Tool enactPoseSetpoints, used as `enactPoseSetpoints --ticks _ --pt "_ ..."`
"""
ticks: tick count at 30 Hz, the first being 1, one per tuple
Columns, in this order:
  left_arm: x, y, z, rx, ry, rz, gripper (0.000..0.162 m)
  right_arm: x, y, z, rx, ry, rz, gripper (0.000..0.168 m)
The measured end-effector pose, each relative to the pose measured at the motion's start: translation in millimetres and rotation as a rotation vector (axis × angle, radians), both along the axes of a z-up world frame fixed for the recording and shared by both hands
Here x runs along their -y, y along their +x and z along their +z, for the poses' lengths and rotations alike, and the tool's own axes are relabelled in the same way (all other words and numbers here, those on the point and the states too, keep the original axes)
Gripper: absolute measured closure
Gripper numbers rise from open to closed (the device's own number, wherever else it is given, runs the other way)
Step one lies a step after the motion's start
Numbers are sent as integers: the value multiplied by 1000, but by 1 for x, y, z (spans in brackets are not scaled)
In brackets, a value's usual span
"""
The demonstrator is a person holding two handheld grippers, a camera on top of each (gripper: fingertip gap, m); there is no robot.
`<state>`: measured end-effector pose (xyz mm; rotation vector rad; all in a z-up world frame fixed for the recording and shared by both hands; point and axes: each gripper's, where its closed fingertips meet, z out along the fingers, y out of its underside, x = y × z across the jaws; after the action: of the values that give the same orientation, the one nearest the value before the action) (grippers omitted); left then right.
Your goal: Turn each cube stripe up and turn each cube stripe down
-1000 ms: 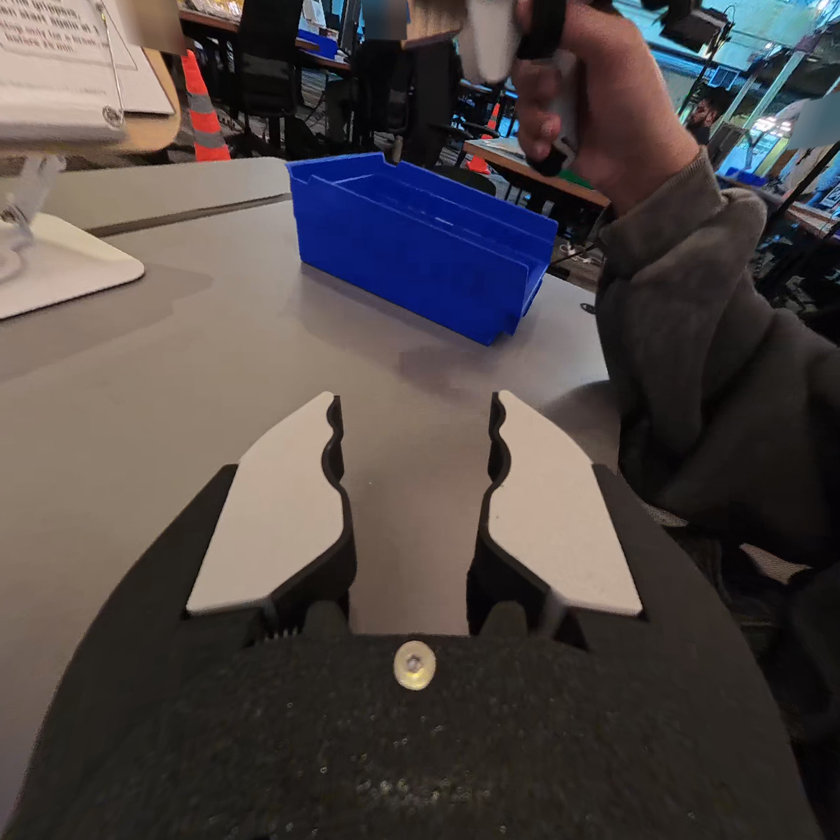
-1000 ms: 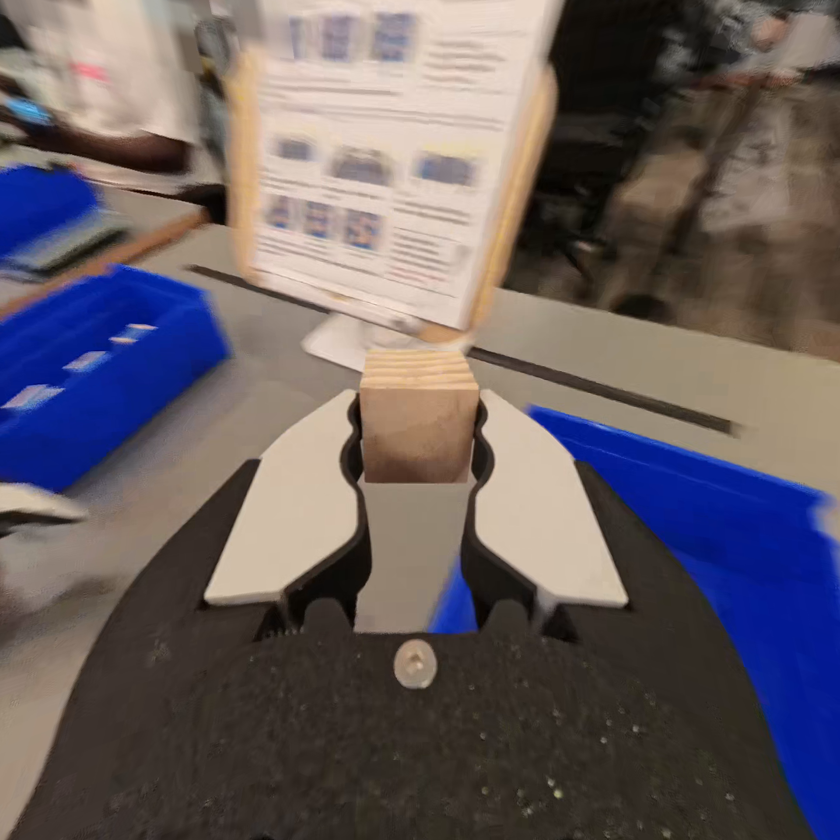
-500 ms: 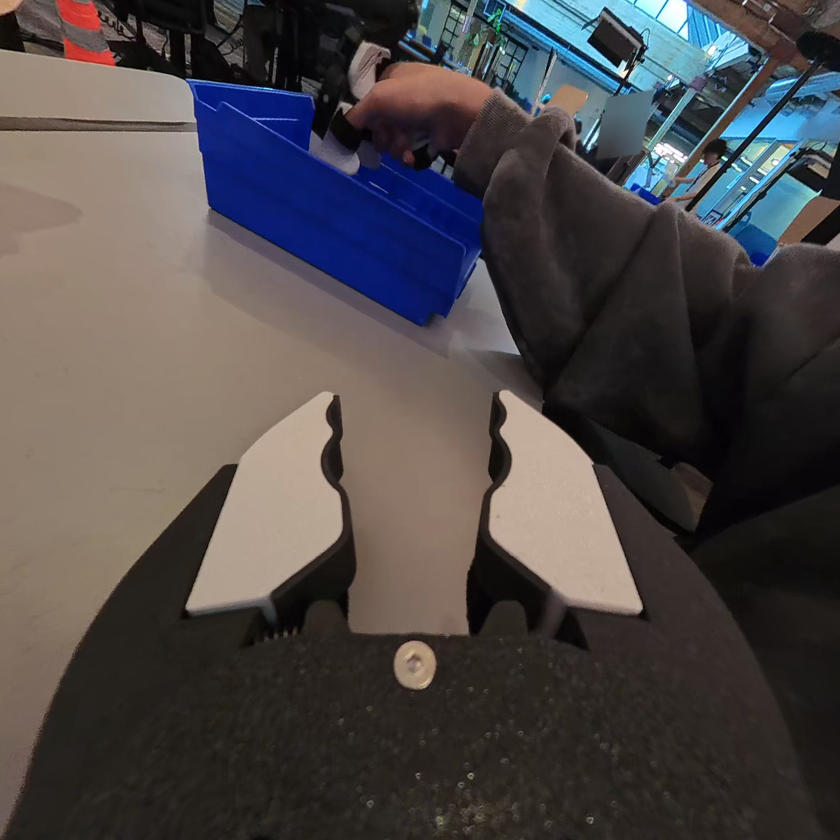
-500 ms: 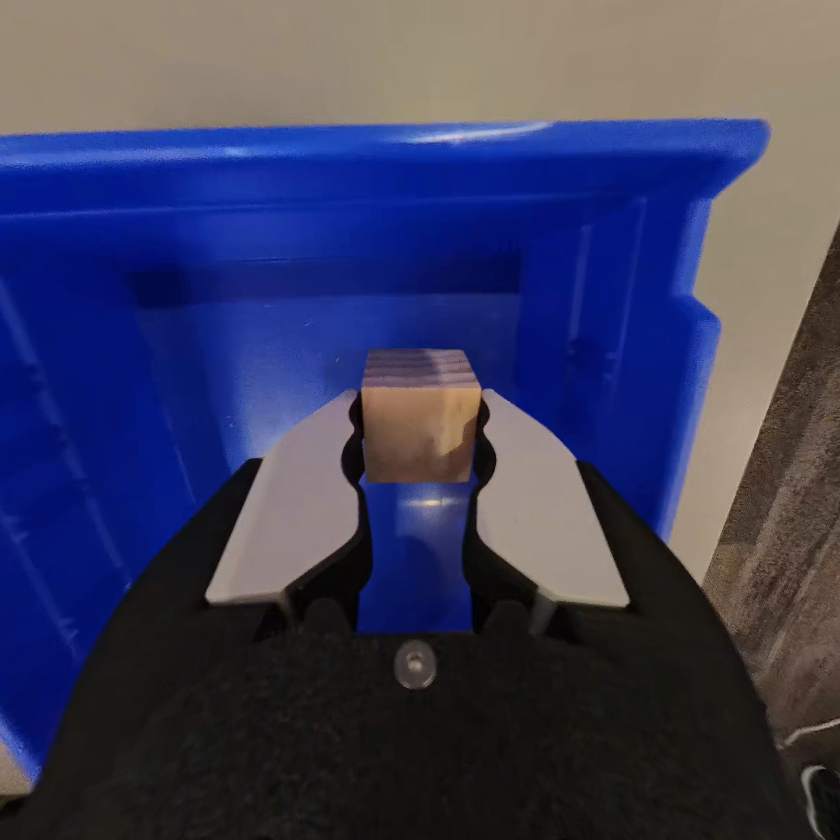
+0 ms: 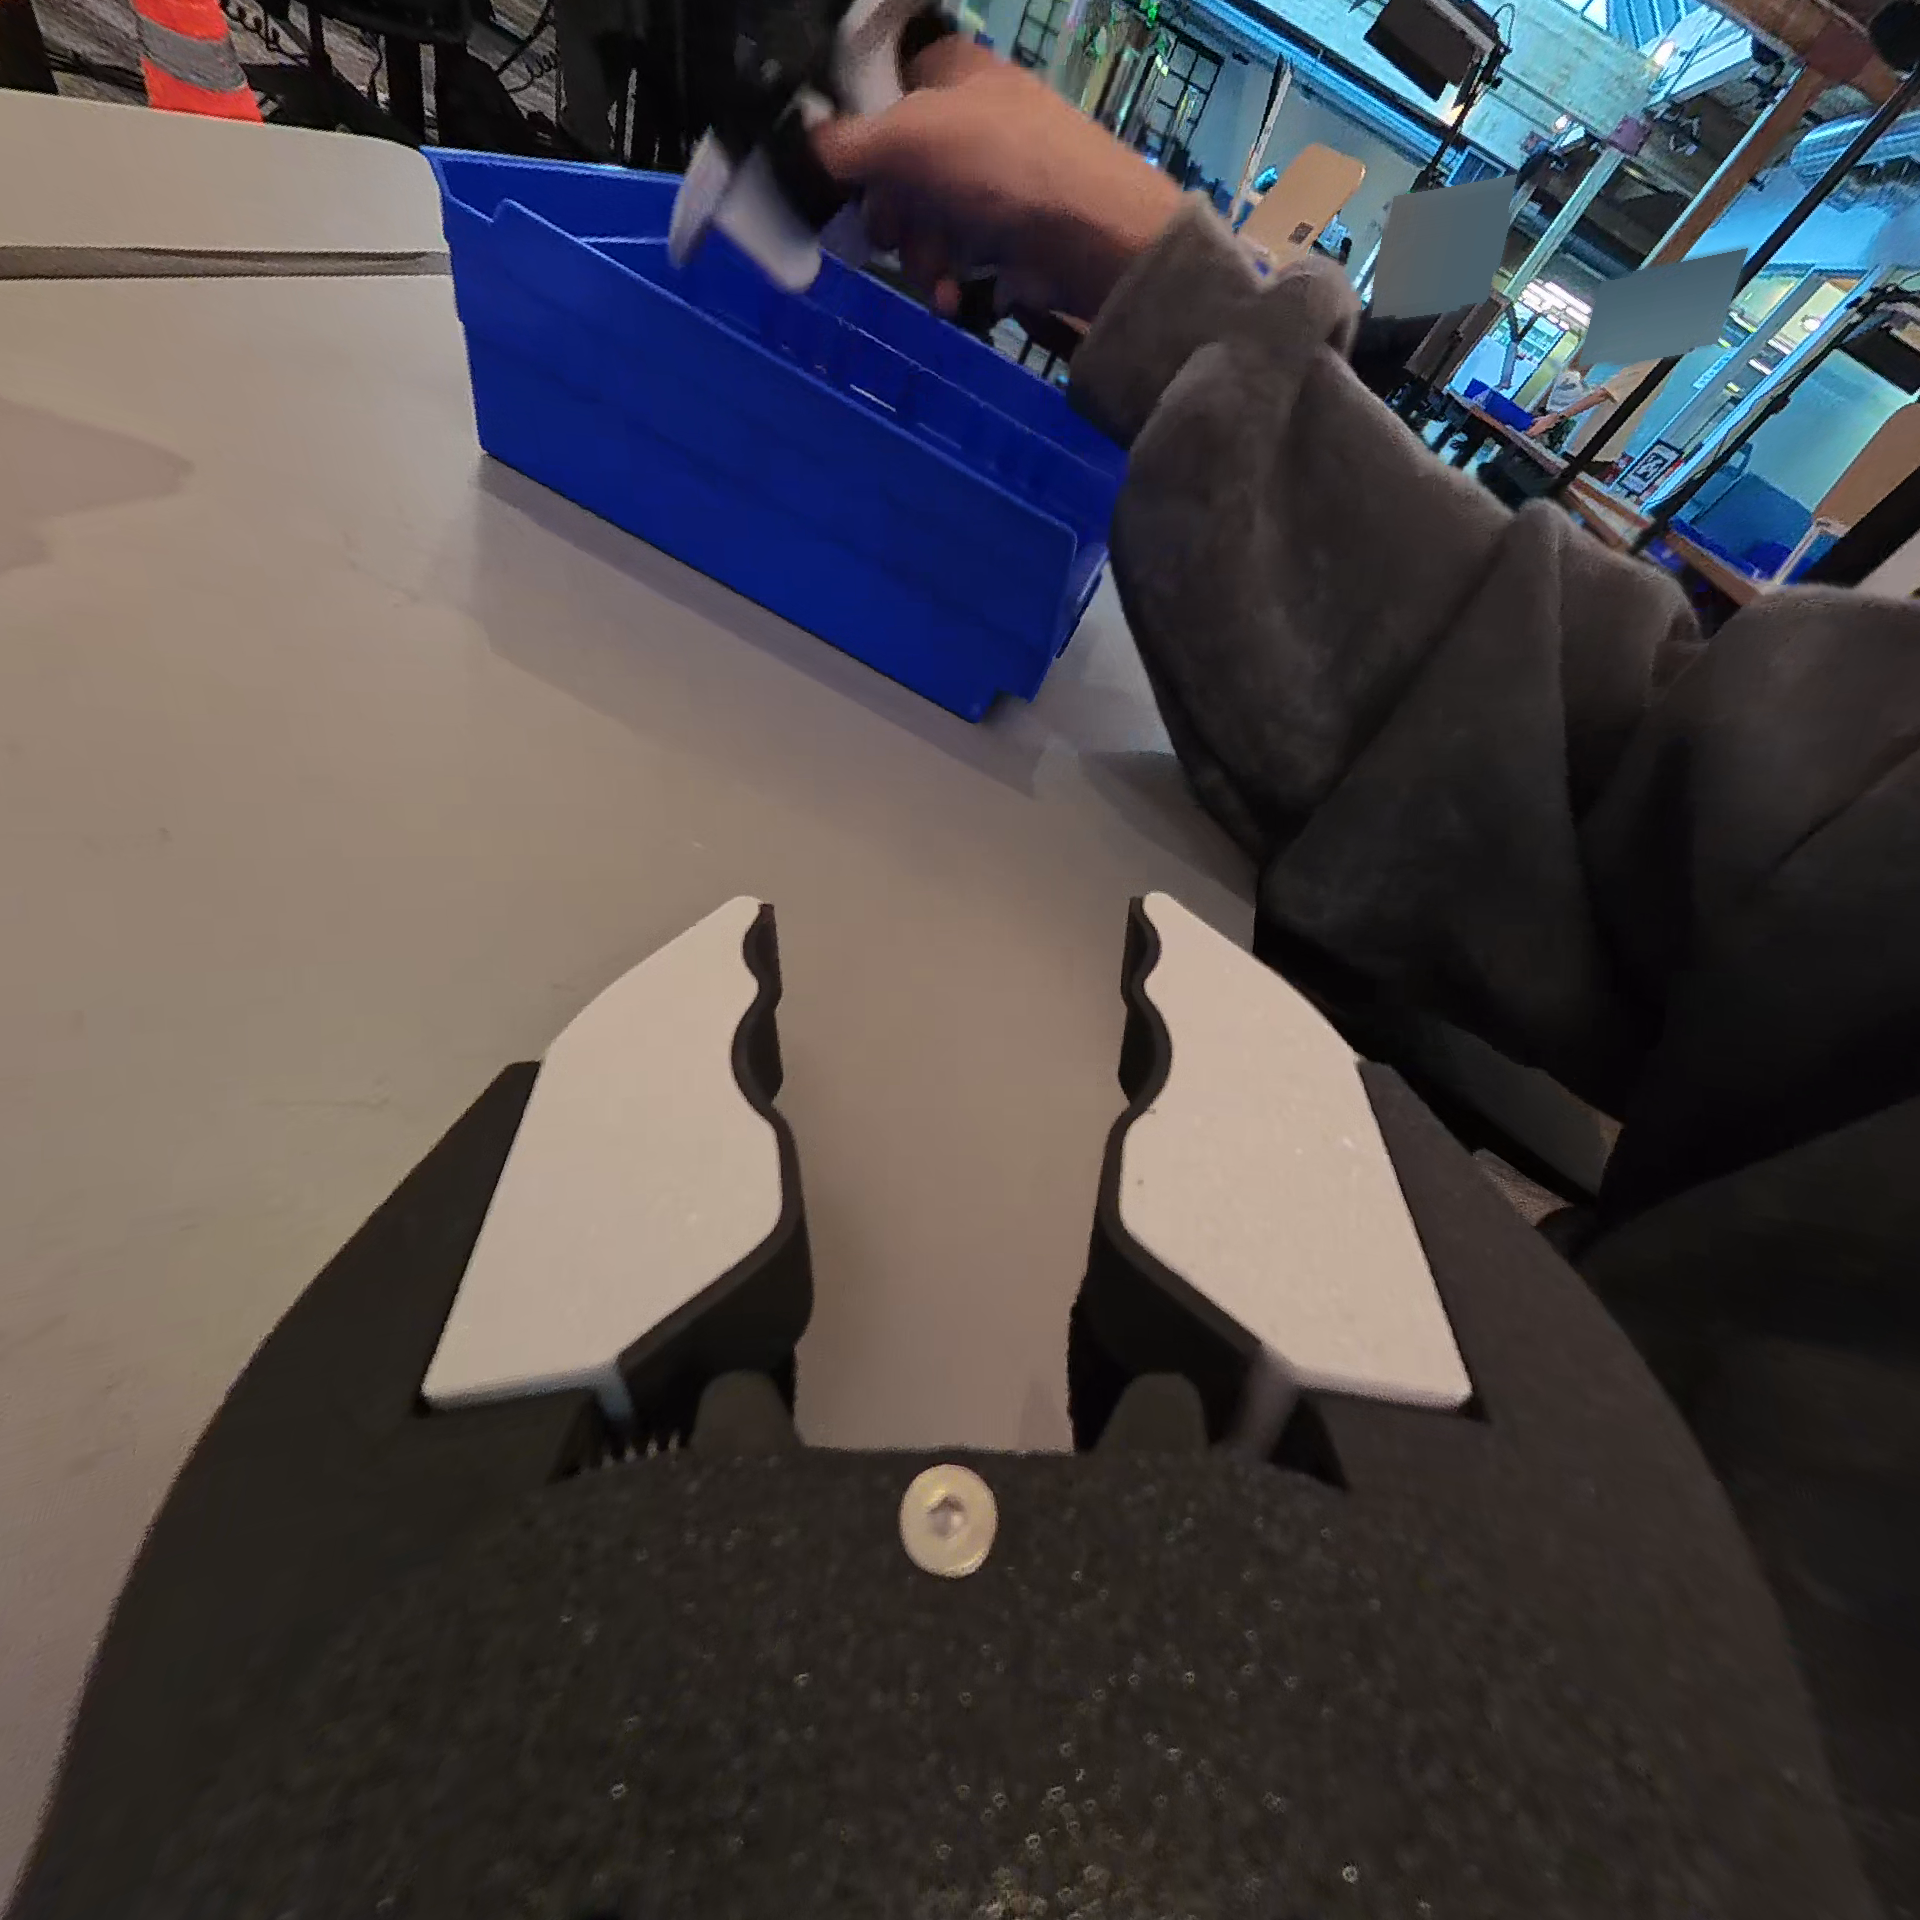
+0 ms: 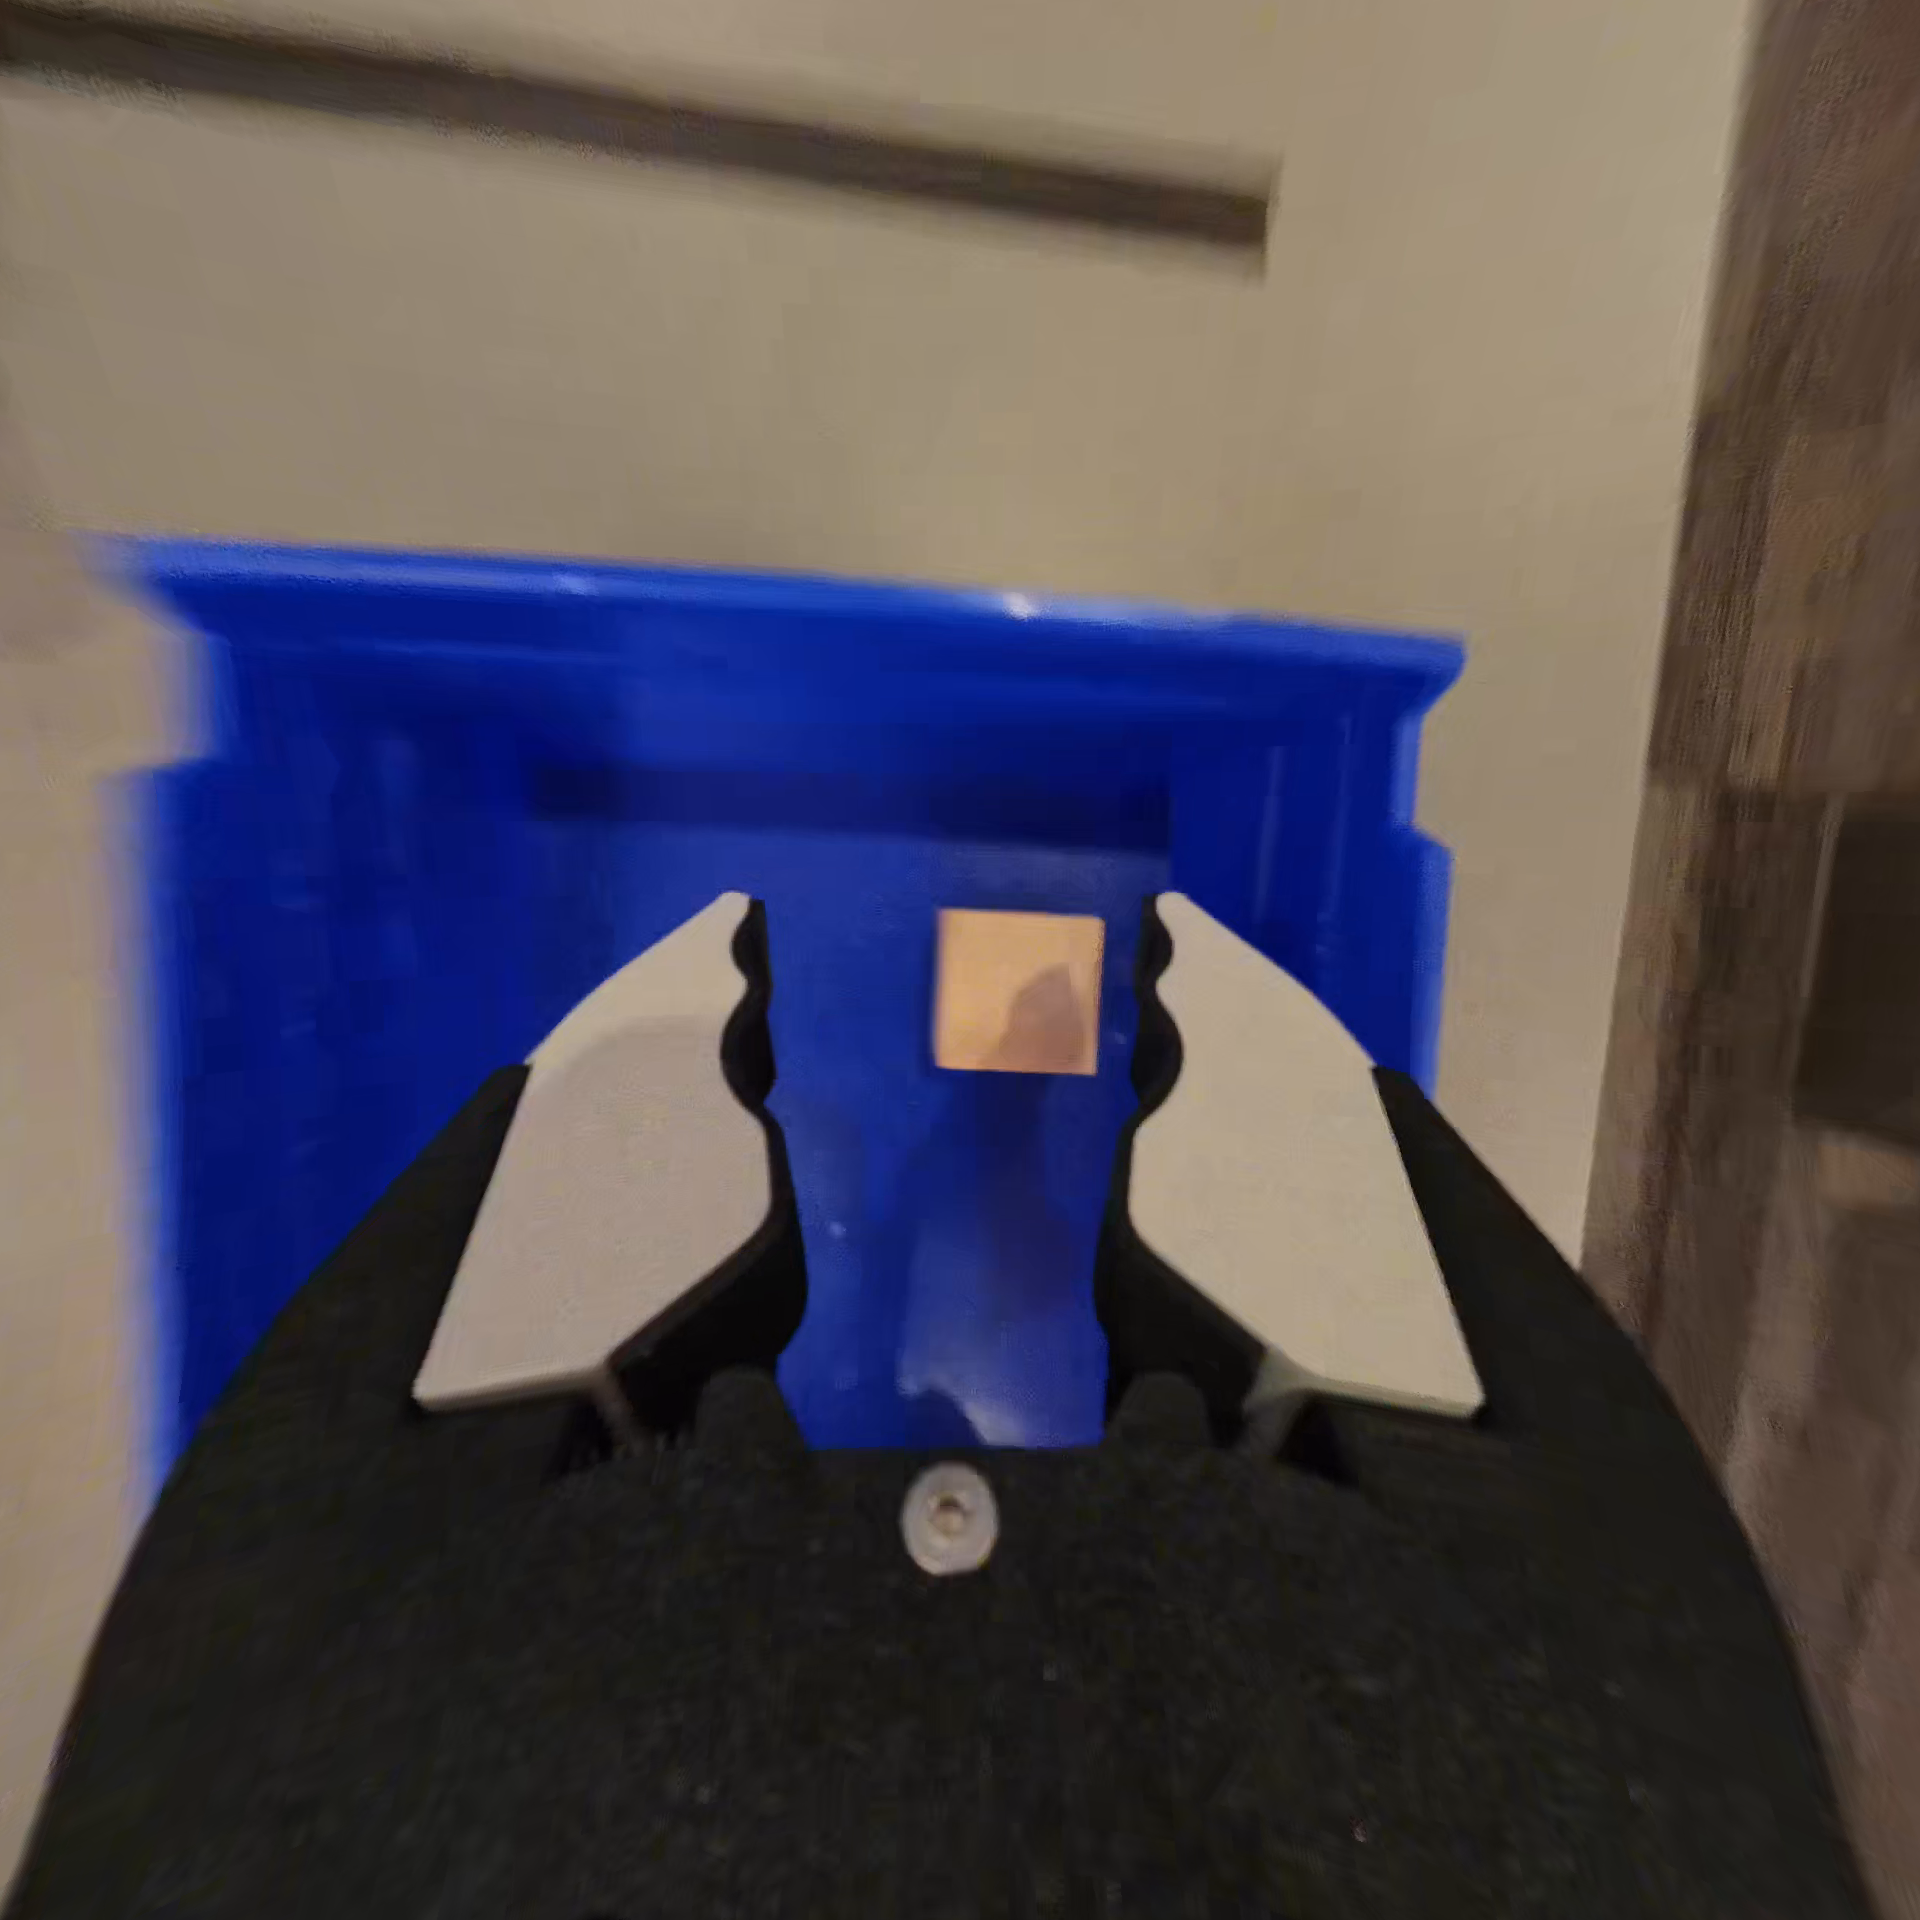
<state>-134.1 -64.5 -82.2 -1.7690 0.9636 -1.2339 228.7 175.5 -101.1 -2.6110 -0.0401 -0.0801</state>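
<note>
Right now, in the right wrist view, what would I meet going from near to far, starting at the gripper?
Right gripper, open → wooden cube on the bin floor → blue bin's far wall → grey table → dark seam across the table.

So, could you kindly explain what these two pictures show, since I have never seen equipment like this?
There is no robot here: a person holds a hand-held two-finger grasping tool in each hand, and each tool carries a camera looking forward along its fingers. The left wrist view shows the left tool, open and empty, low over the grey table. Farther off it catches the person's hand in a grey sleeve, holding the other tool above the long blue plastic bin. The right wrist view looks straight down into that bin. The right tool is open, and a small light wooden cube lies on the bin's floor between its fingertips, held by neither. No stripe shows on the cube's top face.
</note>
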Motion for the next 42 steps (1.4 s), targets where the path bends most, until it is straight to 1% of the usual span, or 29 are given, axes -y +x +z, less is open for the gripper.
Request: enactPoseSetpoints --ticks 2,4,5,6,7,9,10,11,13,15,17,20,22,24,26,28,30,32,35,38,42 --pt "-4 -2 0 -6 11 18 100 5 -40 55 -66 260 110 100" --pt "-10 -5 -2 -22 28 51 100 27 -105 102 -214 525 296 98" --pt "-12 -6 -3 -32 37 64 100 46 -139 117 -305 632 380 96" --pt "-15 -7 -4 -42 45 78 100 67 -168 125 -401 717 436 96" --pt "-16 -7 -6 -52 51 88 100 89 -195 127 -496 778 481 96" --pt "-18 -9 -8 -74 58 102 100 134 -246 116 -750 821 559 109" --pt "-19 -9 -9 -84 63 110 100 152 -268 100 -838 792 580 108" --pt "-19 -10 -10 -90 70 117 100 166 -286 81 -879 749 600 104" --pt "-21 -11 -11 -111 81 129 100 184 -309 48 -893 677 627 106" --pt "-22 -12 -11 -127 88 135 100 190 -319 29 -841 608 674 105" --pt "-26 -16 -10 -159 94 161 100 185 -316 27 -771 628 675 106" --pt "-35 -36 2 -228 108 241 100 189 -318 28 -788 617 684 109" --pt "-51 -67 22 -285 132 351 95 189 -318 24 -770 604 686 109" --pt "-70 -112 39 -360 98 496 94 189 -320 23 -768 594 688 109" --pt "-86 -164 48 -455 22 648 94 190 -322 17 -748 563 683 109" --pt "-100 -216 47 -579 -44 789 93 188 -320 7 -679 522 665 110" --pt "-115 -259 37 -673 -122 899 93 192 -324 1 -646 492 680 110" --pt "-127 -282 16 -684 -260 933 94 196 -329 -3 -603 481 705 110" --pt "-137 -303 -22 -699 -454 953 95 202 -335 -9 -551 466 749 110" --pt "-143 -324 -53 -746 -560 1004 97 209 -341 -13 -558 452 787 108" --pt "-143 -329 -77 -780 -672 989 98 214 -347 -18 -605 414 803 108"
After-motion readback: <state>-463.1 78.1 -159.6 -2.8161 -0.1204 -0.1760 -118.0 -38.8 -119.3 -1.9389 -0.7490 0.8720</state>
